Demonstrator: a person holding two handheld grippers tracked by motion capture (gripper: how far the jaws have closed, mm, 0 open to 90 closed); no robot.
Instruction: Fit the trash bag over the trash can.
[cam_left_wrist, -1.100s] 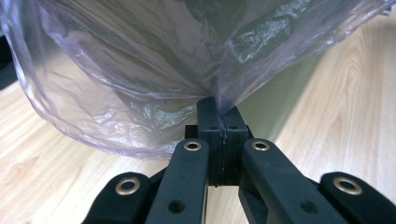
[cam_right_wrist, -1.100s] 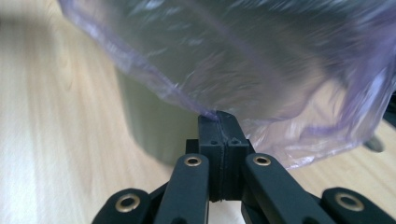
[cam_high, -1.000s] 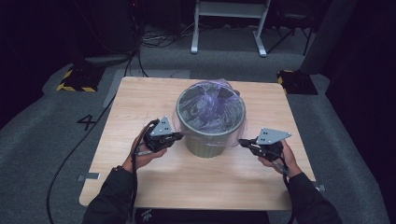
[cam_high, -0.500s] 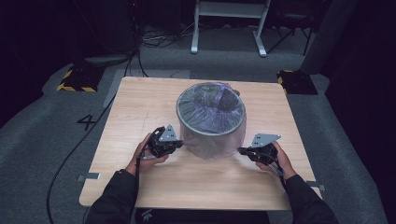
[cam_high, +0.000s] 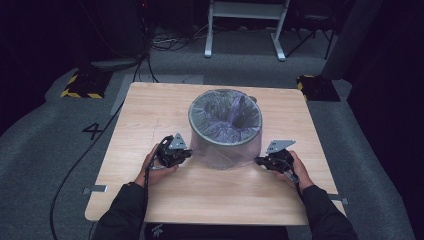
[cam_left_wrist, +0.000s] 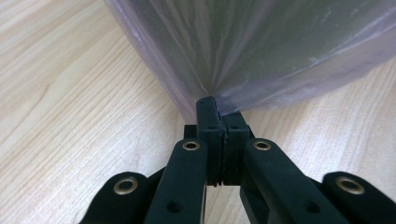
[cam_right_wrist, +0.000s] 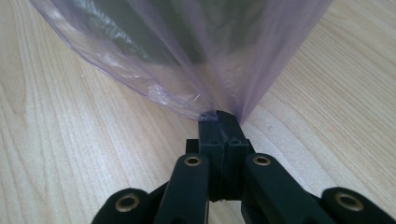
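Observation:
A round grey bin (cam_high: 225, 125) stands at the middle of the wooden table (cam_high: 150, 110), lined with a thin purple plastic bag (cam_high: 220, 147) whose skirt hangs down over the outside almost to the tabletop. My left gripper (cam_high: 186, 154) is low at the bin's left side, shut on the bag's lower edge (cam_left_wrist: 205, 100). At the bin's right side my right gripper (cam_high: 260, 161) is shut on the bag's edge (cam_right_wrist: 217, 112) too. The film (cam_right_wrist: 187, 51) stretches up from each pinch and veils the grey bin wall.
Bare wood lies in front of the bin and along the table's left edge. A black cable (cam_high: 75, 170) trails from the left gripper over the grey floor. A white stand (cam_high: 245, 25) and yellow-black floor blocks (cam_high: 80, 82) are beyond the table.
Both grippers have gone down the bin's sides toward the tabletop, drawing the bag's skirt lower over the outside of the bin. The jaws stay pinched on the film.

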